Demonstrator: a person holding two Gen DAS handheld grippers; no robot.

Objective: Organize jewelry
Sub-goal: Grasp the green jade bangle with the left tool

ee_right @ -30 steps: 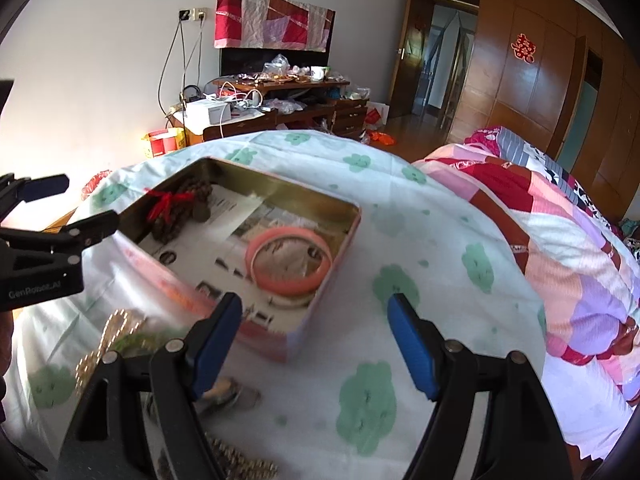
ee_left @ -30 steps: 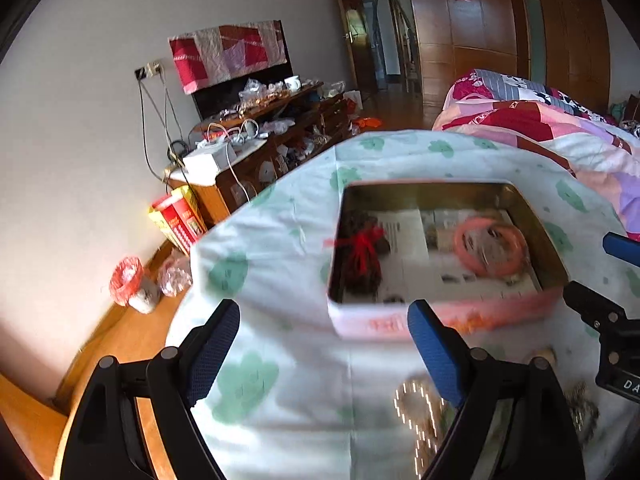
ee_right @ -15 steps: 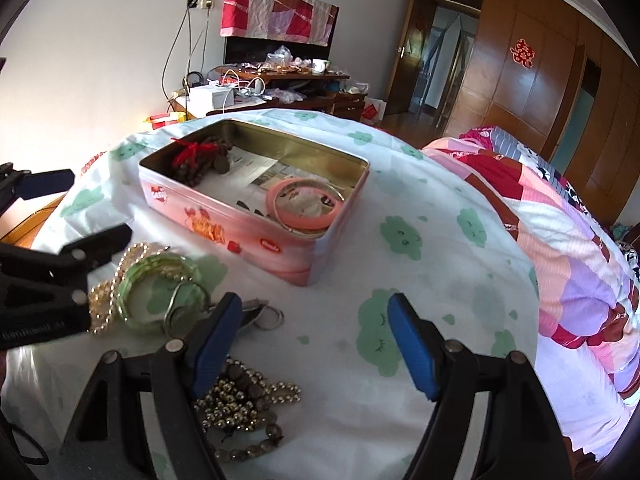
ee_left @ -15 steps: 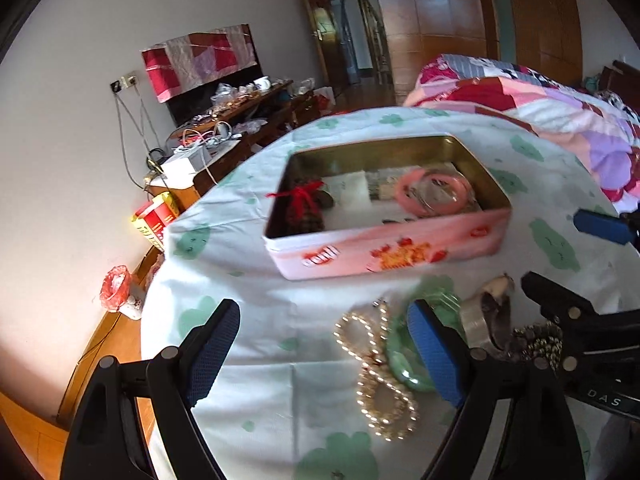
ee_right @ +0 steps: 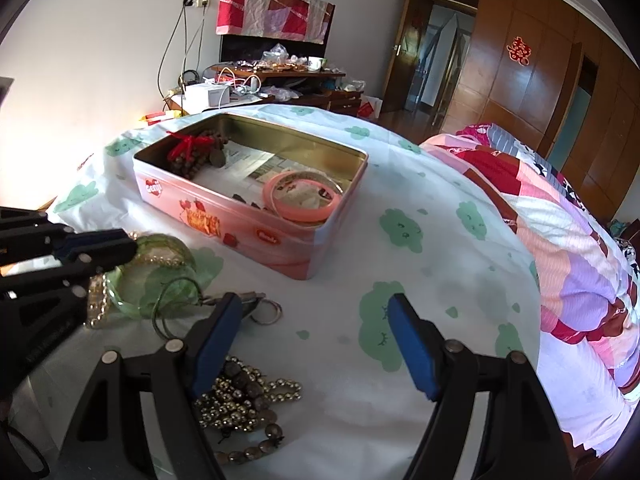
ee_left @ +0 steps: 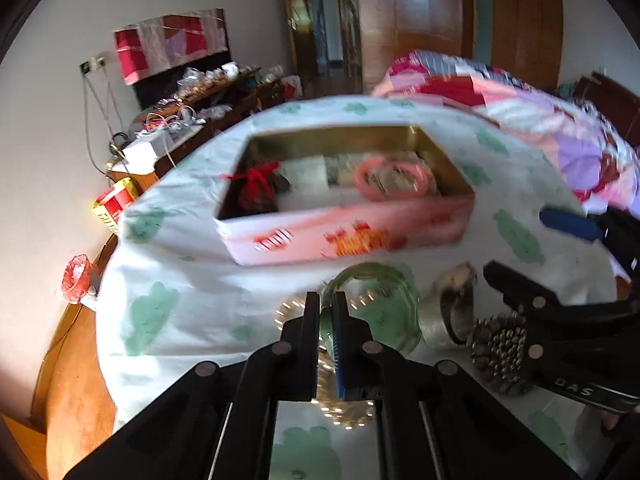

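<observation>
Since the earlier frame the left hand-held gripper [ee_left: 326, 312] had gone from spread wide to clenched on the rim of the green bangle [ee_left: 372, 308], with both views drawn nearer the loose pieces.

Items, left to right:
- Pearl strand [ee_right: 96, 304]: on the surface, lying under and beside the bangle; partly hidden by the left hand-held gripper.
- Green bangle: gripped at its near edge; whether it was already lifted off the cloth could not be told.
- Tin [ee_right: 256, 220]: open, beyond the bangle; held a dark bead string with red tassel [ee_right: 192, 152] at its left end and a pink bangle [ee_right: 302, 196] at its right.
- Silver ring [ee_right: 266, 312] and thin hoop [ee_right: 176, 304]: on the surface, just beside the bangle.
- Gold bead pile [ee_right: 244, 396]: nearest, under the right hand-held gripper [ee_right: 316, 344], which hung released and empty.

Progress, judged: two pieces stowed; the green bangle was in hand; pearls, ring, hoop and beads remained outside the tin.
</observation>
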